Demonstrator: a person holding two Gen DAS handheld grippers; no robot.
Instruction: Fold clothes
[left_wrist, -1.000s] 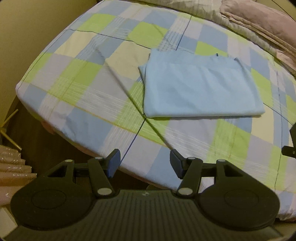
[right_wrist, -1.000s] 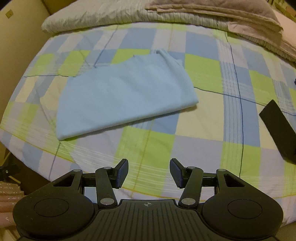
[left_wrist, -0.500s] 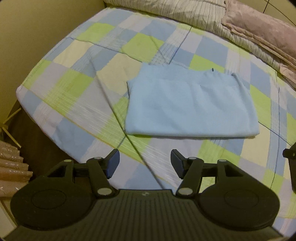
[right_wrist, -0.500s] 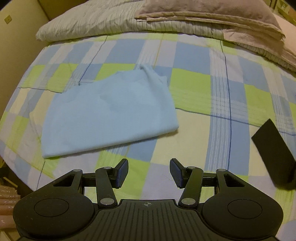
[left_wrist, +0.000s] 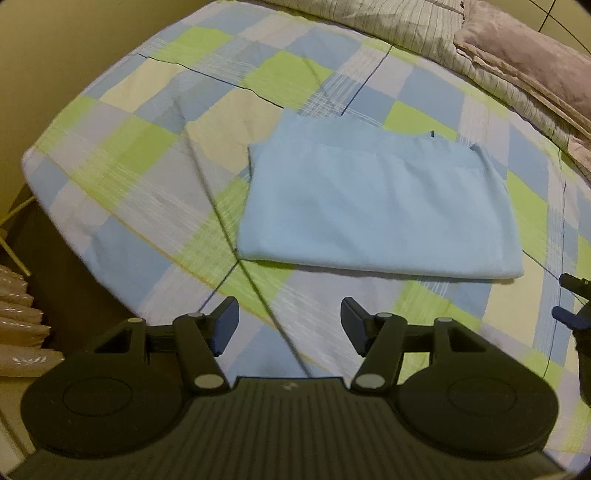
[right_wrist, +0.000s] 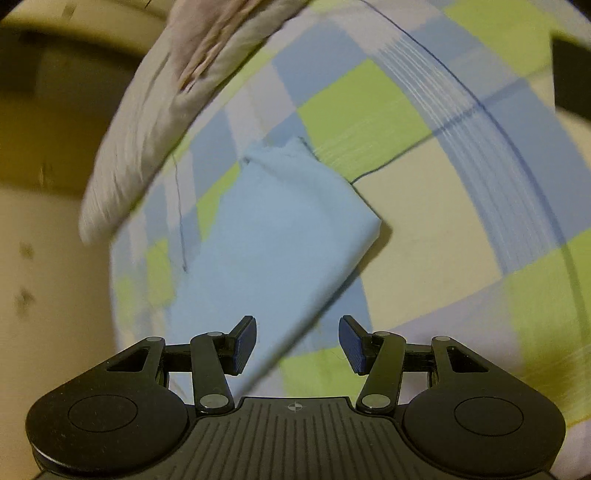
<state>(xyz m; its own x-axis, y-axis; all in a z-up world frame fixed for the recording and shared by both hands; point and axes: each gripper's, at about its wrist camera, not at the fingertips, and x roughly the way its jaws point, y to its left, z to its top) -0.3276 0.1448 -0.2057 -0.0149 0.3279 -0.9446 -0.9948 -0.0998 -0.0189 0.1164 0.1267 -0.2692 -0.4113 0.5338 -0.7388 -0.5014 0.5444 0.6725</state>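
Observation:
A light blue garment lies folded into a flat rectangle on the checked bedspread. My left gripper is open and empty, held above the bed's near edge, short of the garment's front fold. My right gripper is open and empty, hovering just above the garment's near edge; this view is tilted and blurred. Part of the right gripper shows at the right edge of the left wrist view.
Striped and mauve pillows lie along the head of the bed, also in the right wrist view. A dark flat object lies on the bedspread to the right. A yellow wall and the bed's left edge are close by.
My right gripper has swung closer to the garment and rolled, so its view is tilted and blurred. My left gripper has drifted slightly nearer. The garment has not moved.

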